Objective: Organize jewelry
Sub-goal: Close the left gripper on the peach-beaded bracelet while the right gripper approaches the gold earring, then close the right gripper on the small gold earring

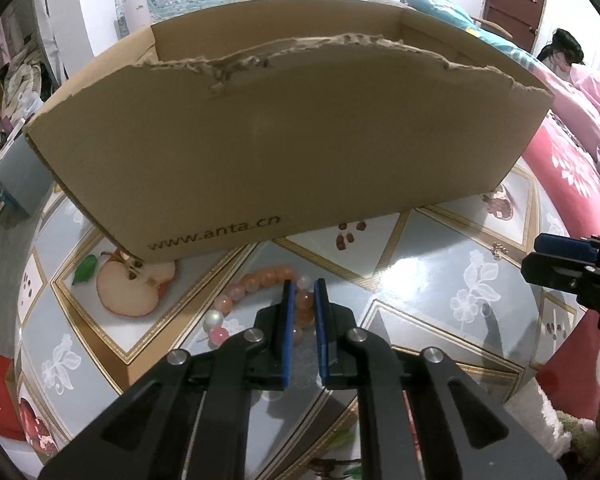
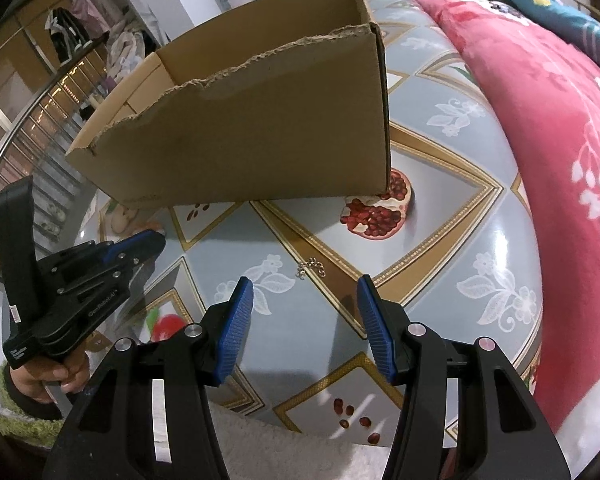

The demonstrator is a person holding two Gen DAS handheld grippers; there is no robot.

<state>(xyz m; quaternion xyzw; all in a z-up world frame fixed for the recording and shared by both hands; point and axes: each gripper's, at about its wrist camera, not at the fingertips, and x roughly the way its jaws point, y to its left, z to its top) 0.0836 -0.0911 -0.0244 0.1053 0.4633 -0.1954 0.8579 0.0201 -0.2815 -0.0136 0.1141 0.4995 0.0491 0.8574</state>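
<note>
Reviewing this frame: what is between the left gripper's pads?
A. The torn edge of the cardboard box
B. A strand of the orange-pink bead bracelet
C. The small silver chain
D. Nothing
B: in the left wrist view the left gripper is shut on the bead bracelet; the small silver chain lies loose on the table ahead of the open right gripper.

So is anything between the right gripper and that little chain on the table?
Nothing visible. The right gripper is open, and only bare tablecloth separates it from the small chain lying just ahead.
</note>
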